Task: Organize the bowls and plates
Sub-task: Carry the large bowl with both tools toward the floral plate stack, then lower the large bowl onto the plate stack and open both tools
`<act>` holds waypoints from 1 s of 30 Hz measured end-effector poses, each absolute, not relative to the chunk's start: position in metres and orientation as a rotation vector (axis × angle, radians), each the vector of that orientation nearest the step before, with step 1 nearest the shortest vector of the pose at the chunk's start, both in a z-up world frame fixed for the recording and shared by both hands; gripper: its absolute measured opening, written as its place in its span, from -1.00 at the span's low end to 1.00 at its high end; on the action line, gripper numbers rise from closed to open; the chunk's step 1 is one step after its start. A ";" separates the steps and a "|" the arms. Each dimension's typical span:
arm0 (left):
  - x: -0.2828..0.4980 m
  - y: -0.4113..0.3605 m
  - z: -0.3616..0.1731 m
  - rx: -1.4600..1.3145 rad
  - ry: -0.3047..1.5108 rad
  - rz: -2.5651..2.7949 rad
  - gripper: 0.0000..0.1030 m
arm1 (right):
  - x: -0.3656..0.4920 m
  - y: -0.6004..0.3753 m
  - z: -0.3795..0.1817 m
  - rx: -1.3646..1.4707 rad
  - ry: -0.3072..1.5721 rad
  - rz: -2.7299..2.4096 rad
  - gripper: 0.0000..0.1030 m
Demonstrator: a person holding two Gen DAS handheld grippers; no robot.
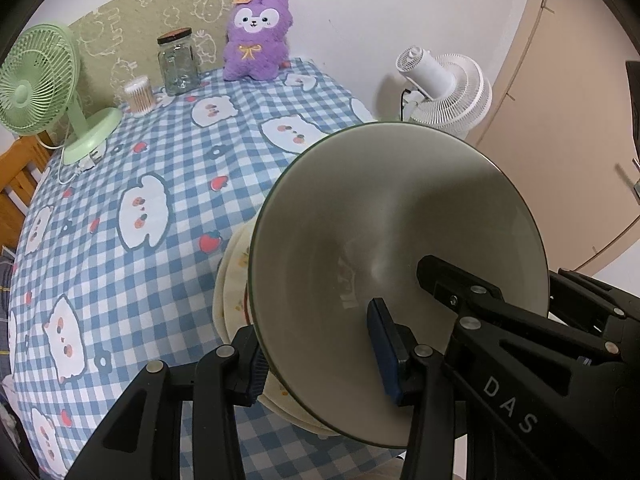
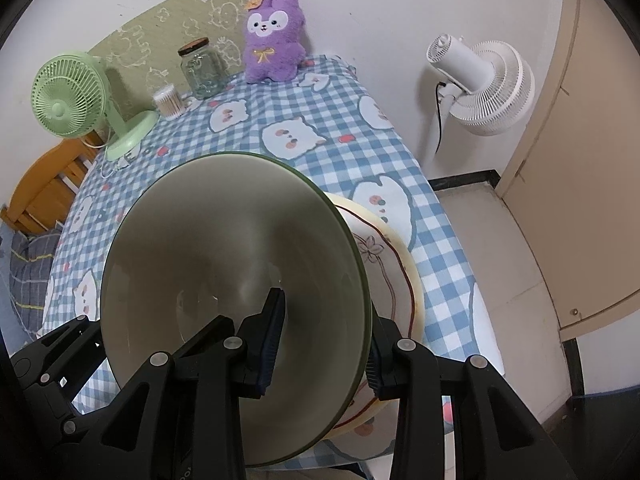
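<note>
Green fan (image 1: pixel 36 92), glass jar (image 1: pixel 178 62), purple plush (image 1: pixel 256 36) on checked tablecloth (image 1: pixel 120 168)

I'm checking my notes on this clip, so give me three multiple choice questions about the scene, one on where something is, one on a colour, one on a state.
1. Where does the purple plush toy sit?
A. at the table's far edge by the wall
B. on the floor
C. inside the bowl

2. What colour is the small desk fan on the tablecloth?
A. red
B. light green
C. black

3. How is the green-rimmed bowl held?
A. by neither gripper
B. lying flat, untouched
C. by both grippers on opposite rim sides

Answers:
1 A, it leans against the wall beside the glass jar.
2 B, its cage and base are pale green.
3 C, the left gripper and right gripper each straddle its rim.
</note>
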State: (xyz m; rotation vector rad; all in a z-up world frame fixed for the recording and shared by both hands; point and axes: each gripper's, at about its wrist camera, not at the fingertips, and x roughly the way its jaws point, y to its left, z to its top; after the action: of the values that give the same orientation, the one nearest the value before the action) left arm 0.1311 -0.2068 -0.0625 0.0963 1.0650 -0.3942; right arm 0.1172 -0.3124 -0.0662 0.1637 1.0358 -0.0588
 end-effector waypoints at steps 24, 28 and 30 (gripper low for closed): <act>0.140 -0.205 -0.066 0.111 1.043 -0.391 0.04 | 0.129 -0.311 -0.072 0.168 1.016 -0.075 -0.19; 0.140 -0.202 -0.063 0.113 1.021 -0.383 0.26 | 0.129 -0.312 -0.072 0.186 1.000 -0.063 0.03; 0.139 -0.201 -0.059 0.116 1.000 -0.376 0.34 | 0.127 -0.311 -0.068 0.180 0.972 -0.057 0.20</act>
State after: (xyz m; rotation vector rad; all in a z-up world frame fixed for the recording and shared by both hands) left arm 0.1393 -0.2014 -0.0593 0.1163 0.9996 -0.3759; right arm 0.1275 -0.3105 -0.0677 0.1803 0.9722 -0.0568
